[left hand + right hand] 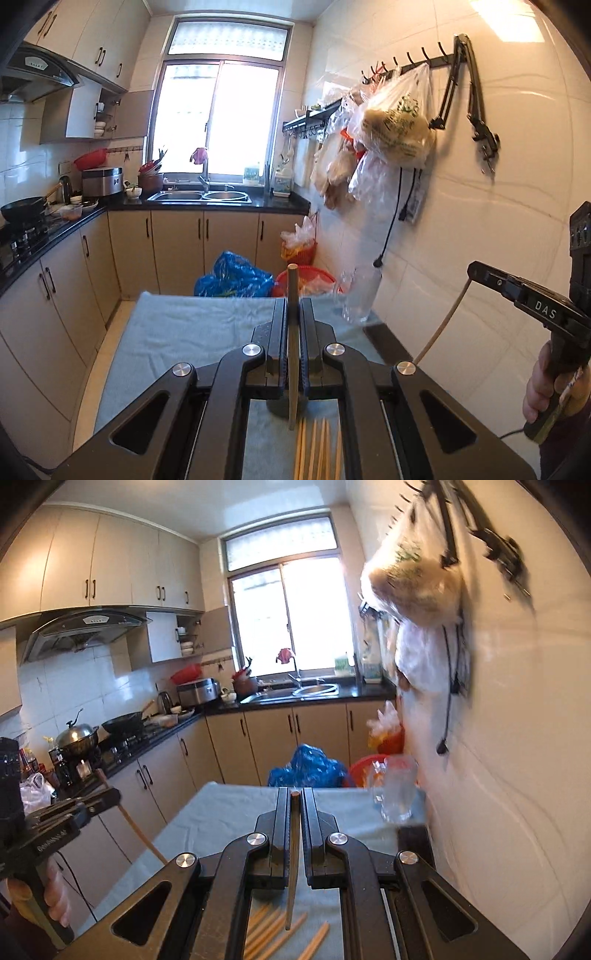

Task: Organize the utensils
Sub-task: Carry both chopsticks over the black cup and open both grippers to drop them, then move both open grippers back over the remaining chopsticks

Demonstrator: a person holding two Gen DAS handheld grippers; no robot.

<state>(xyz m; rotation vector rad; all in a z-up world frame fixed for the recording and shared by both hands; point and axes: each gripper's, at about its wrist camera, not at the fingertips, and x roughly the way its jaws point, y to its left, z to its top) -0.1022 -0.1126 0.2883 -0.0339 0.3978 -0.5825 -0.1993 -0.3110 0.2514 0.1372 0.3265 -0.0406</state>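
My left gripper is shut on a wooden chopstick that stands nearly upright between its jaws, held above the table. Under it, several chopsticks lie on the pale blue cloth. At the right edge of this view, a hand holds my right gripper, with a chopstick hanging from it. In the right wrist view, my right gripper is shut on that chopstick, above the loose chopsticks. My left gripper and its chopstick show at the left.
A clear glass stands at the cloth's far right corner by the tiled wall. Plastic bags hang from wall hooks above it. Beyond the table are a blue bag and red baskets on the floor, with counters to the left.
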